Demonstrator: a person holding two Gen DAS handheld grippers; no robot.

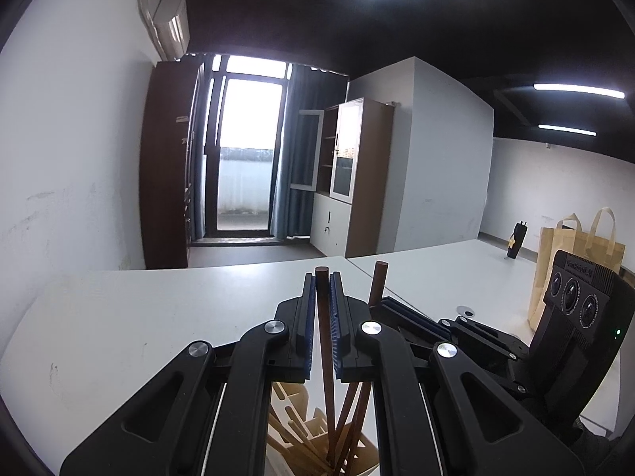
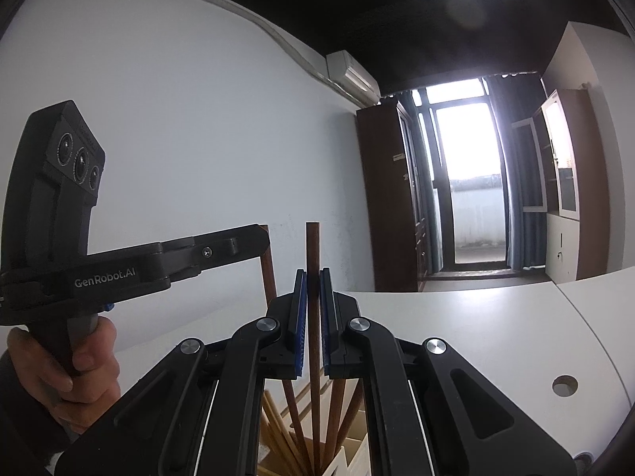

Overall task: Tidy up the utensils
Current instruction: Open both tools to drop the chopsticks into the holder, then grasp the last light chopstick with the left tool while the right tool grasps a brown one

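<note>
My left gripper (image 1: 321,283) is shut on a dark brown chopstick (image 1: 323,317) that stands nearly upright, its lower end down in a light wooden utensil holder (image 1: 301,436) with several brown and pale sticks. My right gripper (image 2: 312,277) is shut on a second dark brown chopstick (image 2: 313,317), also upright above the wooden holder (image 2: 353,448). The right gripper's chopstick shows in the left wrist view (image 1: 378,281), just right of the left gripper. The left gripper shows in the right wrist view (image 2: 262,246), holding its stick (image 2: 269,273) close to the left.
A white table (image 1: 158,317) spreads around the holder, with a cable hole (image 2: 564,385) to the right. A paper bag (image 1: 571,261) and a small black object (image 1: 516,240) stand at the right. Cabinets and a balcony door lie beyond the table.
</note>
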